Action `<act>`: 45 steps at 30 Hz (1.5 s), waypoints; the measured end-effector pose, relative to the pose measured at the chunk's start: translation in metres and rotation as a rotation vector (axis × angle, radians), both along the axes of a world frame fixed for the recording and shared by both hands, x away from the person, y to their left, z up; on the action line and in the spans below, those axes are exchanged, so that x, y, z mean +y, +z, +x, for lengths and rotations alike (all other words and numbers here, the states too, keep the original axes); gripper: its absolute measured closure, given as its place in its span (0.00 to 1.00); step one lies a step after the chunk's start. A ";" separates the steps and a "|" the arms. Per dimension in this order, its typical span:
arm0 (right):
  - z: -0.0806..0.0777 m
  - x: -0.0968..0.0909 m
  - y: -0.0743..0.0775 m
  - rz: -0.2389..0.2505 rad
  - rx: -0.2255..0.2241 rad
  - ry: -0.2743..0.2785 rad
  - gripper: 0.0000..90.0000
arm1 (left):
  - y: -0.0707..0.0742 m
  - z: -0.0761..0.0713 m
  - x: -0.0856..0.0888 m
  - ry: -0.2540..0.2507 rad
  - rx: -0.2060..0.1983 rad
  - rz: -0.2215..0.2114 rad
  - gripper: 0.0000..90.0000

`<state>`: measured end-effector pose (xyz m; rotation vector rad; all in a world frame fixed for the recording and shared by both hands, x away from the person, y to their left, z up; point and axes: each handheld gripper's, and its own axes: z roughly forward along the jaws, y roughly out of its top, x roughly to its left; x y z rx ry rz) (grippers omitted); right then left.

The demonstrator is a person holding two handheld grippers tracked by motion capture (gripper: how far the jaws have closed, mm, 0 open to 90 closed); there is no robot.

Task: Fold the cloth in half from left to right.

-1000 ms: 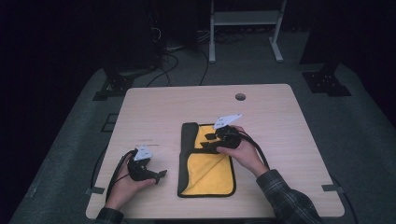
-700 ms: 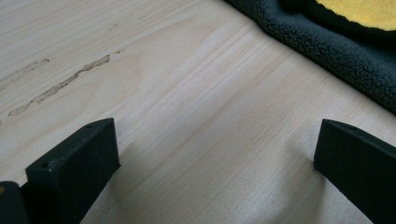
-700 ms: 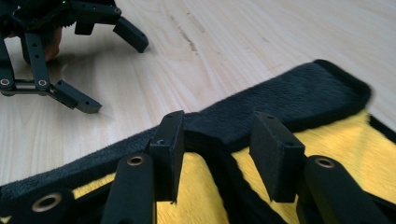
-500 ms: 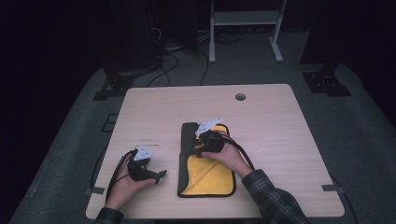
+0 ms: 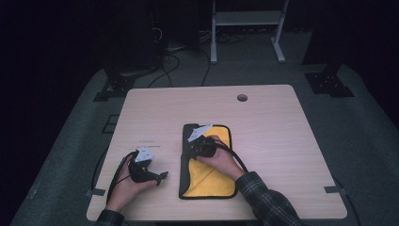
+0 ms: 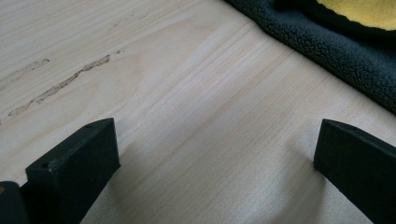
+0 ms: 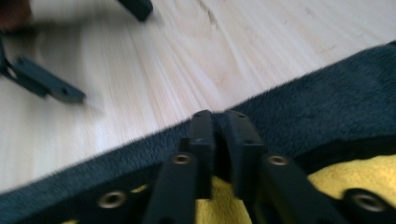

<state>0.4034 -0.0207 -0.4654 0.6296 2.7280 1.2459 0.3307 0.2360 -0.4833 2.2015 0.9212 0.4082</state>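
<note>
Near the front middle of the wooden surface (image 5: 277, 141) lies a cloth (image 5: 207, 181), yellow inside with a dark fleecy border, folded so that a dark strip runs along its left side. The right gripper (image 5: 195, 149) sits on that strip, and its jaws have just been closing: in the right gripper view they stand nearly together over the dark border (image 7: 327, 112), apparently pinching a bit of the fleece, though how much cloth sits between the pads is hard to tell. Gripping at the edge would make sense for lifting or turning that flap over. The left gripper (image 5: 157, 177) rests low on the bare wood just left of the cloth, jaws wide and empty, seemingly parked until needed. The far half of the surface and its right side lie bare, giving room to unfold; the cloth's near edge sits close to the front edge.
</note>
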 end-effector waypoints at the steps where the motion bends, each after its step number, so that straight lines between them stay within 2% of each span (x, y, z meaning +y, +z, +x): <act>1: 0.000 -0.001 0.002 0.016 0.006 -0.006 0.94 | 0.000 0.000 0.000 0.000 0.000 0.000 0.00; 9: 0.004 -0.012 0.018 0.065 -0.009 -0.041 0.96 | 0.000 0.000 0.000 -0.001 -0.001 0.000 0.00; 21: 0.021 -0.044 0.040 0.115 -0.041 -0.123 0.96 | 0.000 0.000 0.000 0.000 -0.004 -0.001 0.00; 39: 0.048 -0.091 0.051 0.152 -0.053 -0.267 0.96 | 0.000 0.000 0.000 0.002 -0.001 -0.003 0.00; 45: 0.059 -0.107 0.047 0.154 -0.056 -0.333 0.96 | 0.000 0.000 0.000 0.003 -0.001 -0.004 0.00</act>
